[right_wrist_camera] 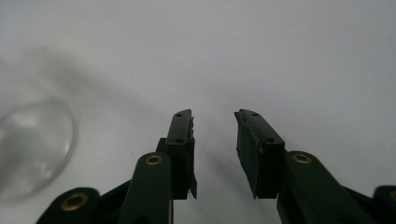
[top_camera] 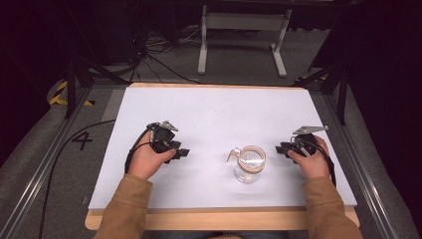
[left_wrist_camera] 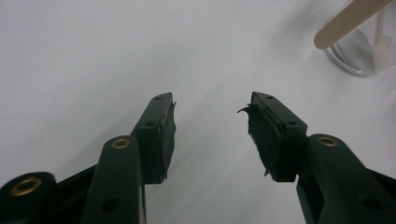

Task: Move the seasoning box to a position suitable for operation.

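left tongs (left_wrist_camera: 210, 121): released, empty | right tongs (right_wrist_camera: 215, 135): released, empty | jar (top_camera: 249, 163): between, untouched

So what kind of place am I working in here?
Probably a lab recording rig, not a home. A white table sits inside a metal frame on grey carpet, with loose cables behind it, a floor marking "4", and a lone glass jar.

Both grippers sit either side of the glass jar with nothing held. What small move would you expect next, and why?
Probably the right gripper slides toward the glass jar to steady it. Its jaws stand open and empty, pointing at the jar, and it is the nearer one. The left gripper, also open and empty, rests farther off on the white table.
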`<state>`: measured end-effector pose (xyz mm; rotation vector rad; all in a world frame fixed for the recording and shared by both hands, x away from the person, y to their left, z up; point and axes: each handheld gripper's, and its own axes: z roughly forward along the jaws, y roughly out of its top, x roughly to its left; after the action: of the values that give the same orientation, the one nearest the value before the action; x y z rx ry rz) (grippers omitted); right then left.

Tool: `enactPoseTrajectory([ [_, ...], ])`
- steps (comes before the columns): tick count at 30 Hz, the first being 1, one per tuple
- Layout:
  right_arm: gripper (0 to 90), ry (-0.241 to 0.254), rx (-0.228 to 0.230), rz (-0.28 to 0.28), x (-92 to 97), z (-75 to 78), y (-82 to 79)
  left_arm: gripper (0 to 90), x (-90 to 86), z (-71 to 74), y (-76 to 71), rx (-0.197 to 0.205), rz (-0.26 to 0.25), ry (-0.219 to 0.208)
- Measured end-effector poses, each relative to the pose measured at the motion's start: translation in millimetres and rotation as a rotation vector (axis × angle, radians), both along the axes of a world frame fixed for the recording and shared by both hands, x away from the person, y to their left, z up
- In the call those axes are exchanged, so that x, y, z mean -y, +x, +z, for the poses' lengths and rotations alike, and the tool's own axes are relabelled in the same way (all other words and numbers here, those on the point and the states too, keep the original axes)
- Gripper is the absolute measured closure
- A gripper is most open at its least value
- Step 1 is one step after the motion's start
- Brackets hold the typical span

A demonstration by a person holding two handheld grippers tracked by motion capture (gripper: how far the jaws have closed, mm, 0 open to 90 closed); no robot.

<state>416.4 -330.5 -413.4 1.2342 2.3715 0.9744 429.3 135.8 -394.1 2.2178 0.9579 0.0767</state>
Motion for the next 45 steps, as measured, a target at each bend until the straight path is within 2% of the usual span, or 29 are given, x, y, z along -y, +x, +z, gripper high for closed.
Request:
enactPoseTrajectory([
  [1, 71.5, 0.019, -0.016, 0.043, 1.7, -0.8, -5.8, 49.1, -2.1, 2.0, 1.9, -0.013, 0.012, -0.040],
  [2, 73.8, 0.018, -0.003, 0.067, 2.8, -1.1, -10.3, 47.8, -4.8, 2.6, 3.1, -0.024, 0.016, -0.168],
  [3, 75.9, 0.007, -0.002, 0.068, 2.6, -0.5, -14.6, 48.0, -6.8, 2.9, 4.1, -0.033, 0.010, -0.270],
  [4, 79.5, -0.006, -0.004, 0.069, 1.6, 0.4, -17.2, 47.9, -9.0, 4.5, 5.2, -0.037, 0.001, -0.336],
  [5, 83.4, -0.012, 0.008, 0.092, -1.2, 2.4, -20.3, 47.9, -8.5, 6.8, 4.1, -0.017, 0.010, -0.294],
  [7, 88.9, 0.035, 0.021, 0.148, -8.5, 7.8, -23.4, 44.9, -4.4, 11.3, 0.2, 0.052, 0.051, -0.127],
  [8, 89.9, 0.050, 0.025, 0.174, -12.5, 9.9, -24.6, 45.8, -1.8, 12.9, -1.7, 0.069, 0.056, -0.075],
  [9, 90.0, 0.052, 0.033, 0.196, -17.4, 11.9, -25.9, 46.1, 0.0, 14.0, -2.7, 0.068, 0.046, -0.064],
  [11, 90.0, 0.052, 0.039, 0.219, -23.6, 13.0, -27.6, 46.2, 4.9, 17.4, -5.8, 0.052, 0.017, -0.073],
  [13, 90.0, 0.051, 0.030, 0.228, -25.8, 10.7, -28.1, 44.0, 10.0, 21.8, -9.4, 0.069, -0.001, -0.044],
  [16, 90.0, 0.059, 0.021, 0.232, -27.6, 7.7, -28.2, 42.4, 14.7, 25.7, -12.5, 0.084, -0.026, -0.026],
  [18, 90.0, 0.059, 0.011, 0.246, -31.1, 5.6, -28.4, 41.3, 19.0, 27.9, -15.5, 0.082, -0.045, -0.034],
  [21, 90.0, 0.055, 0.005, 0.269, -37.0, 1.7, -27.3, 39.1, 24.7, 29.6, -18.8, 0.088, -0.089, -0.023],
  [24, 90.0, 0.056, -0.002, 0.294, -42.4, -2.1, -26.0, 36.8, 28.2, 27.9, -19.9, 0.105, -0.107, -0.035],
  [25, 90.0, 0.054, -0.002, 0.306, -43.9, -2.5, -25.8, 36.4, 28.5, 27.9, -19.7, 0.111, -0.121, -0.025],
  [31, 90.0, 0.025, 0.009, 0.322, -48.9, -3.1, -27.0, 36.9, 33.5, 27.0, -21.6, 0.113, -0.133, -0.035],
  [32, 90.0, 0.025, 0.011, 0.322, -48.8, -3.0, -27.1, 36.8, 33.6, 27.7, -21.4, 0.112, -0.146, -0.022],
  [36, 90.0, 0.014, 0.012, 0.329, -50.1, -2.1, -28.4, 36.8, 35.9, 26.1, -21.8, 0.119, -0.151, -0.017],
  [37, 90.0, 0.011, 0.012, 0.333, -51.0, -1.8, -28.7, 36.9, 36.8, 25.2, -22.0, 0.114, -0.147, -0.027],
  [39, 90.0, 0.007, 0.011, 0.348, -53.5, -1.5, -29.8, 37.4, 35.5, 25.1, -20.6, 0.114, -0.163, -0.006],
  [45, 90.0, -0.014, 0.002, 0.388, -63.8, 0.2, -35.0, 38.8, 36.2, 24.4, -20.1, 0.110, -0.161, -0.004],
])
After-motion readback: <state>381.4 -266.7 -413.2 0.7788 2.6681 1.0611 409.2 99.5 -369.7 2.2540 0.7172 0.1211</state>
